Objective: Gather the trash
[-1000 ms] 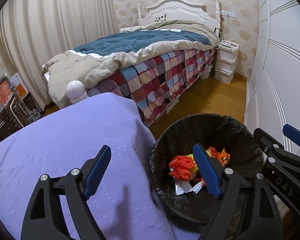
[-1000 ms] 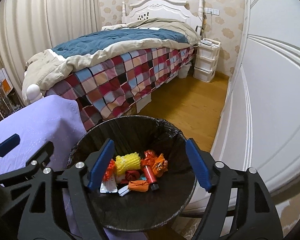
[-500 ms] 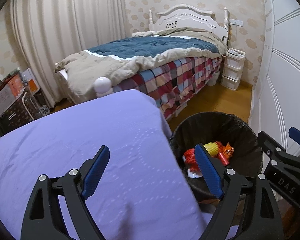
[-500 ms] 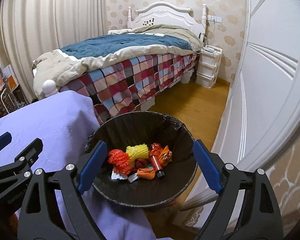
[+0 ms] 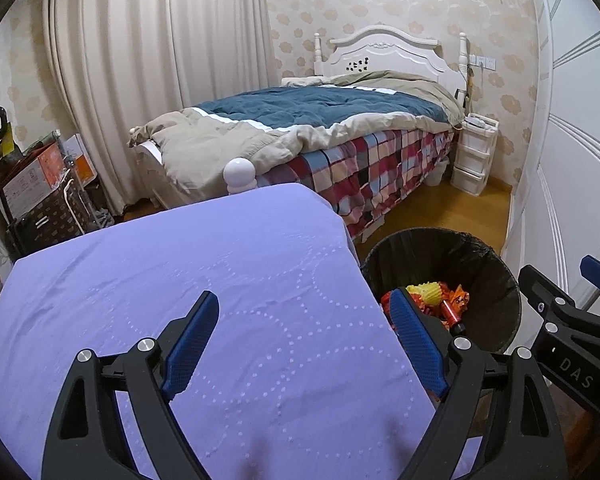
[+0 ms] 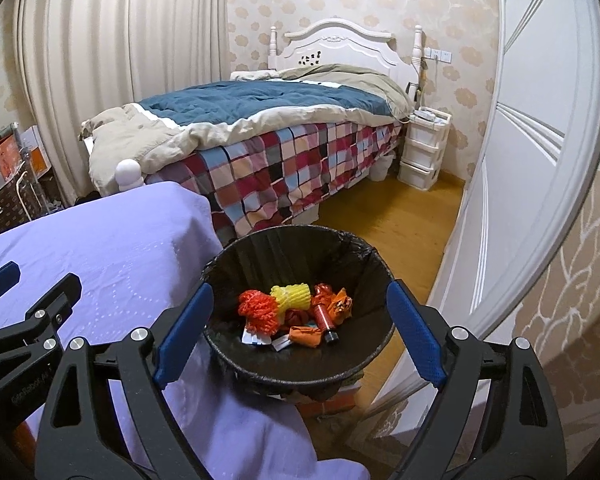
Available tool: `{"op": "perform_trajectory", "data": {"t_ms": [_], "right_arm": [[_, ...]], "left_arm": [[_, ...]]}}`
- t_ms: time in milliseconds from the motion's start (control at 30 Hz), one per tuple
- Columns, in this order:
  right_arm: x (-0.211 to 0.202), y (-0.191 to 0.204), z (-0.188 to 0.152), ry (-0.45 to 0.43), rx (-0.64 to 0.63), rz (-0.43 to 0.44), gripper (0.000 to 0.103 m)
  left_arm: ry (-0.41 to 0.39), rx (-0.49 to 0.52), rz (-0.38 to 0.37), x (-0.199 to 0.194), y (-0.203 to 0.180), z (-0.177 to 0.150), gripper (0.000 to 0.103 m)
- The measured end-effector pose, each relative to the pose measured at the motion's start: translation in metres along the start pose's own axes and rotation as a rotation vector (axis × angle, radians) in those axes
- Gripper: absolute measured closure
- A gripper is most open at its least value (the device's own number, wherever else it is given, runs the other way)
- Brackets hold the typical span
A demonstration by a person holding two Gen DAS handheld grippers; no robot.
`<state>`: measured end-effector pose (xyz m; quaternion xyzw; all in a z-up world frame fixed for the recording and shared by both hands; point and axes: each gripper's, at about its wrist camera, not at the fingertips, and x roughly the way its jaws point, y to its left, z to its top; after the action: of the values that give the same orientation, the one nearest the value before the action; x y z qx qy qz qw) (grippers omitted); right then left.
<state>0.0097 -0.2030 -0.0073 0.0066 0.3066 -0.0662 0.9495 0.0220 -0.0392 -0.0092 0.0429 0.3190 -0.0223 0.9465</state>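
Trash (image 6: 296,316) lies in the black-lined bin (image 6: 300,372) off the tabletop's (image 5: 180,280) right edge. Left hand-held gripper (image 5: 304,344) and right hand-held gripper (image 6: 300,336) both gape, empty. Collection looks finished; next, scan for strays.

Black tool (image 5: 304,344), blue pads (image 5: 190,342), silver screws

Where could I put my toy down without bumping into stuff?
The purple cloth is bare from the white bedpost knob to the left hand-held gripper. The wood floor between bed and white doors is free too. The black bin is crowded with wrappers.
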Motion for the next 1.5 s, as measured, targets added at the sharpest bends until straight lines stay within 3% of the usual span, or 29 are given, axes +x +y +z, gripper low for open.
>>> {"op": "perform_trajectory", "data": {"t_ms": [1500], "right_arm": [[-0.015,0.004,-0.001,-0.023,-0.011,0.004,0.016]], "left_arm": [[0.005,-0.01,-0.001,-0.005,0.004,-0.007,0.019]]}}
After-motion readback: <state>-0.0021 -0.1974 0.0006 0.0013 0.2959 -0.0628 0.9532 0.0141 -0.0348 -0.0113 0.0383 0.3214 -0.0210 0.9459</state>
